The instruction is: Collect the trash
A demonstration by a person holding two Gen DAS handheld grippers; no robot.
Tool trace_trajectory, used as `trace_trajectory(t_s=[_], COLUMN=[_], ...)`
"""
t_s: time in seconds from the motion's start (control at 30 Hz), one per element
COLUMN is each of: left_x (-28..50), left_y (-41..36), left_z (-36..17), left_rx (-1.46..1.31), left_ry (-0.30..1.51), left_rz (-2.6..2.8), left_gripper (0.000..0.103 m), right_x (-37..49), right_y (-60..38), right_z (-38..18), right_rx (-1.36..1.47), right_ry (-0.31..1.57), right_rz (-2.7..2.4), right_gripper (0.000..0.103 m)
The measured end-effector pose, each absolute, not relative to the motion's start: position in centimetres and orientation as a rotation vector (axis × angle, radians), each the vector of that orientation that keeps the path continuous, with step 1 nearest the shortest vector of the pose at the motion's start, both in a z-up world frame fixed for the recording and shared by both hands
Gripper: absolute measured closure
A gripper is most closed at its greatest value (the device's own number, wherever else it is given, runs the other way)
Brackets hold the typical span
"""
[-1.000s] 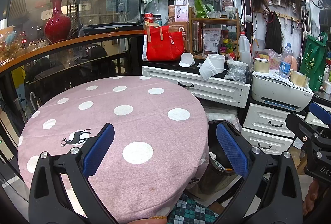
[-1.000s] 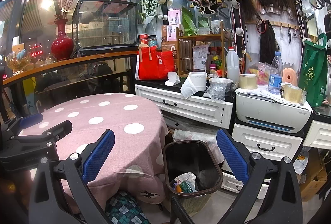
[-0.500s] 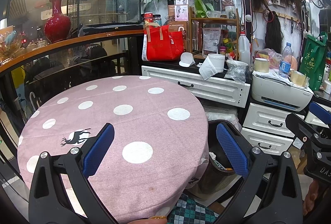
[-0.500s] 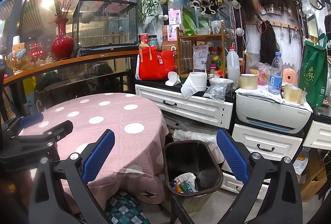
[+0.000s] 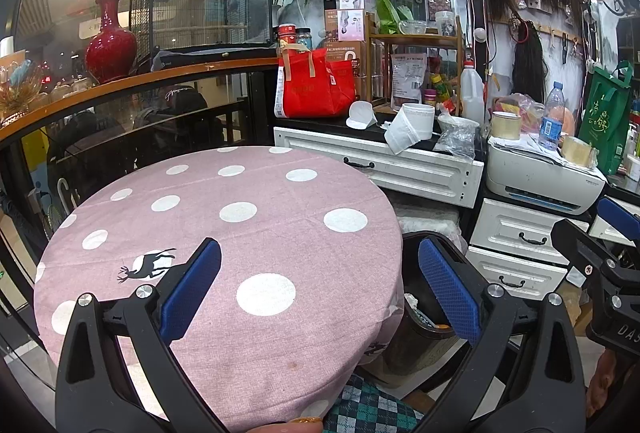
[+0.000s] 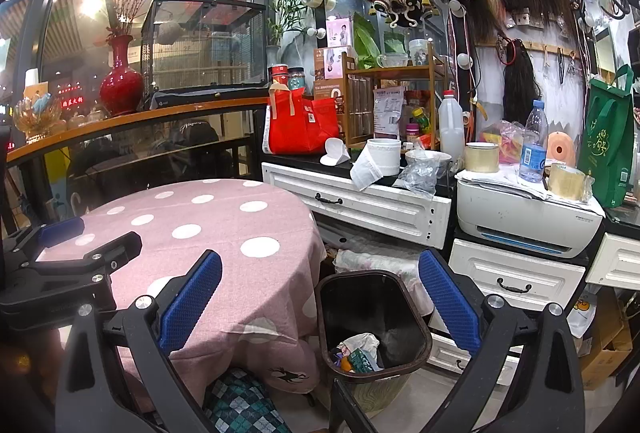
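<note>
Since both the left claw (image 5: 319, 291) and the right claw (image 6: 319, 291) hang wide open and empty, look for leftovers first: the surface (image 5: 280, 201) looks bare, and the trash (image 6: 358, 351) lies in the bin (image 6: 416, 323) just beside it.

Left claw (image 5: 320, 287), right claw (image 6: 320, 287): black frames, blue textured pads, silver screws.

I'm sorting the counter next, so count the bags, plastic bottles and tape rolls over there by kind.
Bags: 2, red bag and green bag
Bottles: 2, white jug and water bottle
Tape rolls: 2, one by the jug, one on the printer
Total: 6
</note>
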State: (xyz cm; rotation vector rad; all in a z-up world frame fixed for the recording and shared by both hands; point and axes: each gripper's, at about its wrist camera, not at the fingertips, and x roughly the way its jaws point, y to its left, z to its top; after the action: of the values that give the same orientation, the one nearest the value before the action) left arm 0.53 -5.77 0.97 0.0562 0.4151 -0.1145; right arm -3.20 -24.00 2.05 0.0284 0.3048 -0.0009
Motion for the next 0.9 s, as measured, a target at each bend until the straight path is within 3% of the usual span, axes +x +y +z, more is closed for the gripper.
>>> trace_trajectory(t_s=[0.9], left_x=[0.53], left_y=[-5.67], left_z=[0.98], left_rx=[0.058], left_ry=[0.419], left_rz=[-0.119], left_gripper=[0.006], right_x=[-3.07], right_y=[-24.05], right_z=[1.92], right_rx=[0.027], right_ry=[0.308], right_rz=[0.001], right_gripper=[0.006])
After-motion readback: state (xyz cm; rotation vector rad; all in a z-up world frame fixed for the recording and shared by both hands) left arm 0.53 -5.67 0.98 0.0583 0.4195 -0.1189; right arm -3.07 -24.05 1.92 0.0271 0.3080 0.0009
